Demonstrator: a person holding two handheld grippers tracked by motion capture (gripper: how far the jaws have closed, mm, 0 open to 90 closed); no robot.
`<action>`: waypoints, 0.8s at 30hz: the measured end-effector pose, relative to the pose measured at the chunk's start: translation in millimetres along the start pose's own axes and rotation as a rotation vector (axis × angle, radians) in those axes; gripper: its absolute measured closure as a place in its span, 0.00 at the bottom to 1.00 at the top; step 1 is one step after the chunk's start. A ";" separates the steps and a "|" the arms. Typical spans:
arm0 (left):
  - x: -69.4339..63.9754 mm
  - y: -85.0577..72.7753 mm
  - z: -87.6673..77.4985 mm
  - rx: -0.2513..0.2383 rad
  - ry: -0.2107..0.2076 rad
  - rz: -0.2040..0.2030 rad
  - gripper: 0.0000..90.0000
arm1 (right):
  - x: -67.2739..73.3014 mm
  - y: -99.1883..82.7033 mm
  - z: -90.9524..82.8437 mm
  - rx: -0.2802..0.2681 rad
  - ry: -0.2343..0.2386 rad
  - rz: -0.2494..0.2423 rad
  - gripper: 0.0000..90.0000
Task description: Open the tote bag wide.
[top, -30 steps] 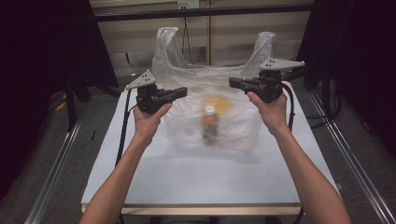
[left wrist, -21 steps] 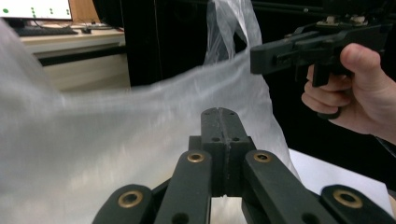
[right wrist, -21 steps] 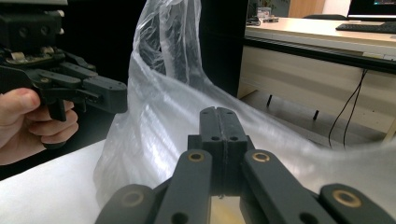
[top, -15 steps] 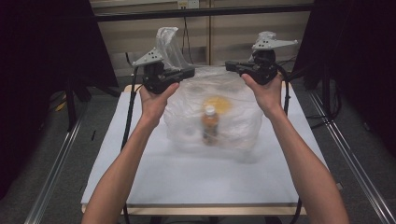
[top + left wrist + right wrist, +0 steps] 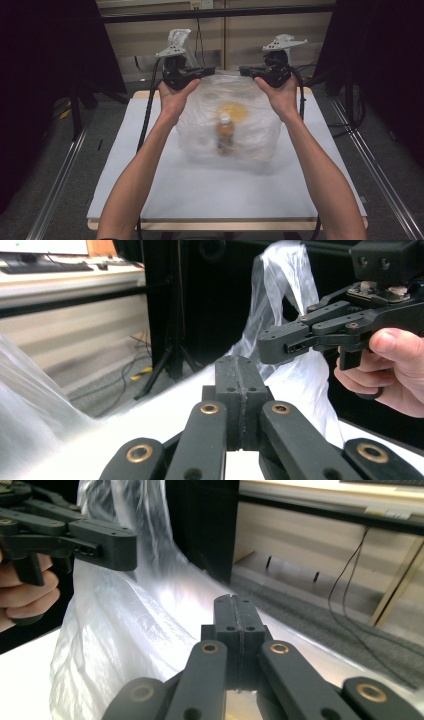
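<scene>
Both claws, left (image 5: 209, 70) and right (image 5: 245, 71), clamped on bag (image 5: 227, 122) top above bench (image 5: 150, 185), bottle (image 5: 225, 134) inside bag.

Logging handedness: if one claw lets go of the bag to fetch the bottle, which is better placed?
Left, narrowly: left claw and right claw both pinch the bag top, but the bottle stands slightly nearer the left.

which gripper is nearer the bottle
Roughly equal, left slightly nearer. The left gripper is up-left of the bottle, the right gripper up-right, both above the bag.
</scene>
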State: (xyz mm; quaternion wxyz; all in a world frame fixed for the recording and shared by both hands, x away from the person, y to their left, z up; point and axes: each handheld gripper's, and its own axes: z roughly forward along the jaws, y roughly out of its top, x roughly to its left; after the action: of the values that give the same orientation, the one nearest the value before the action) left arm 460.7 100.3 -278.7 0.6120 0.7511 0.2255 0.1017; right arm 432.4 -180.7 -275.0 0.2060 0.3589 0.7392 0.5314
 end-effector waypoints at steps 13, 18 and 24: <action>-11.0 -30.9 -0.9 0.078 -0.024 0.016 1.00 | 18.1 -42.0 10.1 0.062 0.080 0.001 1.00; -10.8 -40.7 -4.2 0.079 -0.022 0.000 1.00 | 25.3 -51.5 11.8 0.075 0.102 -0.009 1.00; -10.7 -59.4 -7.0 0.106 -0.021 -0.014 1.00 | 33.5 -68.5 12.7 0.100 0.127 -0.012 1.00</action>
State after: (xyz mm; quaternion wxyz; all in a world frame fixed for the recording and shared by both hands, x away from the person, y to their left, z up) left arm 435.6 110.3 -333.2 0.5746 0.7817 0.2296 0.0775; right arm 397.7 -159.7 -340.8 0.1436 0.3300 0.7784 0.5144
